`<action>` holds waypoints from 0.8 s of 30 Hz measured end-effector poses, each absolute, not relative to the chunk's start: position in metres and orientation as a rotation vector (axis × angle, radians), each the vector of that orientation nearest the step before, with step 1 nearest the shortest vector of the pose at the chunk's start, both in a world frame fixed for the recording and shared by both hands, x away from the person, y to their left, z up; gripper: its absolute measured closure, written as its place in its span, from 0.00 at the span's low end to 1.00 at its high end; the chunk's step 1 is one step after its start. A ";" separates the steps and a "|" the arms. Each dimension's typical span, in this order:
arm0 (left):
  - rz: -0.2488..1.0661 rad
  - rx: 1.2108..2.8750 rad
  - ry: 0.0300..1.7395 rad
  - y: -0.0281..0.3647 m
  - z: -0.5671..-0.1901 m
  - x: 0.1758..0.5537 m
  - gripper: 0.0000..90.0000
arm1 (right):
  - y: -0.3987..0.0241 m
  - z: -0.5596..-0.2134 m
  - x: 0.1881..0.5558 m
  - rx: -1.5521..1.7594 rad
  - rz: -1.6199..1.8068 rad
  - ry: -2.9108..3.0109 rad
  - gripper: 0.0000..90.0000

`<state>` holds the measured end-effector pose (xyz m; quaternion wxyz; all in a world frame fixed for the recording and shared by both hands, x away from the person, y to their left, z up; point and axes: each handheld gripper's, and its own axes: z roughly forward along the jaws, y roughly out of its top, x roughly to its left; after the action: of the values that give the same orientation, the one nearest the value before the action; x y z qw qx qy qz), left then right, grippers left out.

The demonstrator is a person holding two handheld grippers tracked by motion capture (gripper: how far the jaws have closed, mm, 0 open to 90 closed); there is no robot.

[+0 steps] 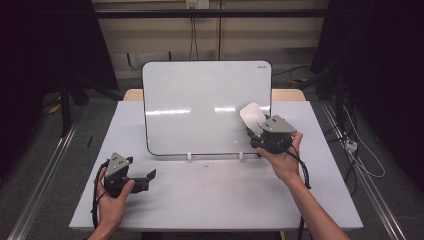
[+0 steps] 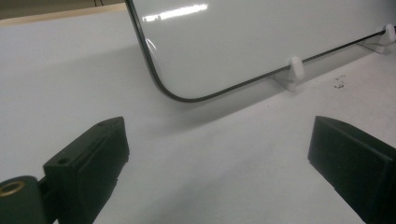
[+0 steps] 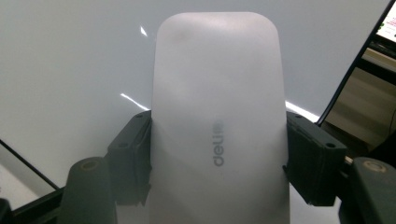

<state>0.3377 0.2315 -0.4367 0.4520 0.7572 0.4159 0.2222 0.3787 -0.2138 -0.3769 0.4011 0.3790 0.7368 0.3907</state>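
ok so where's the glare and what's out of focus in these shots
High view: bright streaks of glare lie across the whiteboard, and the room's edges go dark. Left gripper view: a glare patch at the board's top, with the left gripper jaws soft and near. Right gripper view: the white eraser in the right gripper is hazy, small glints on the board behind.

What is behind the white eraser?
The whiteboard stands behind the eraser, which the right hand-held gripper clamps. The board surface directly behind it is covered.

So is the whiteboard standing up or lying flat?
Standing up, leaning back a little. The whiteboard rests its bottom edge in two small white holders on the table.
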 end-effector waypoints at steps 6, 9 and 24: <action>0.558 1.867 1.029 0.234 -0.436 0.335 0.05 | -0.209 -0.386 0.378 0.950 0.968 1.889 0.35; 0.557 1.864 1.031 0.233 -0.436 0.335 0.05 | -0.207 -0.388 0.376 0.939 0.957 1.895 0.35; 0.543 1.878 1.030 0.234 -0.436 0.335 0.05 | -0.201 -0.402 0.383 0.941 0.913 1.924 0.35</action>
<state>0.3353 0.2336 -0.4358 0.4493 0.7593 0.4162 0.2197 0.3833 -0.2006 -0.4017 0.3957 0.3713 0.7589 0.3600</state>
